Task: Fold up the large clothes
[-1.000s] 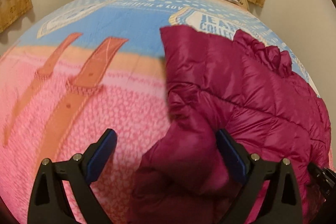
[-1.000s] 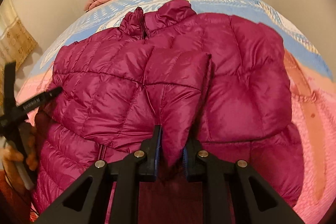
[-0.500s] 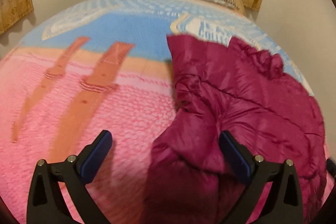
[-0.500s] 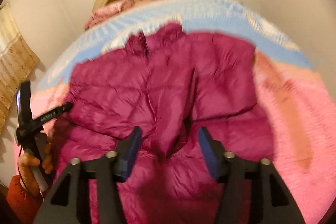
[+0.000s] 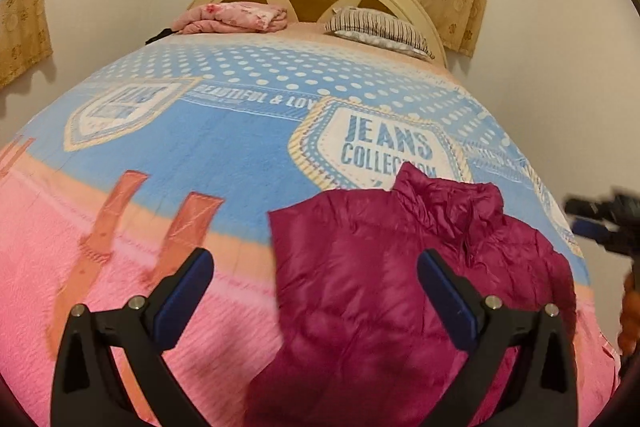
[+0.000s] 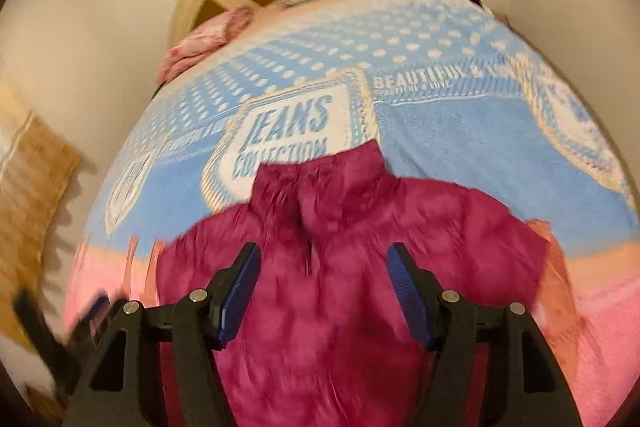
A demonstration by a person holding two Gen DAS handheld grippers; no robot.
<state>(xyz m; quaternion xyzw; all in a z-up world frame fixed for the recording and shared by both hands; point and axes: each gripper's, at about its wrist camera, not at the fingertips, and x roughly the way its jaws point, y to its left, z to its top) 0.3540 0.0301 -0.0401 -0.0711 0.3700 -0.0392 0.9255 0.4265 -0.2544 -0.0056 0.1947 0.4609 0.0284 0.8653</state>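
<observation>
Lying flat on the bedspread (image 5: 240, 155), the magenta jacket (image 5: 384, 283) awaits its next fold; left gripper (image 5: 316, 291) and right gripper (image 6: 322, 291) hover spread, holding nothing.

We see left gripper (image 5: 316, 291) jaws wide apart, empty | magenta puffer jacket (image 5: 400, 287) flat on blanket (image 5: 200, 155) | right gripper (image 5: 600, 223) at edge

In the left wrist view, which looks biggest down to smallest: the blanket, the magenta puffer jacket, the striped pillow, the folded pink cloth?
1. Blanket
2. Magenta puffer jacket, though nearness inflates it
3/4. Striped pillow and folded pink cloth: alike, too close to rank
</observation>
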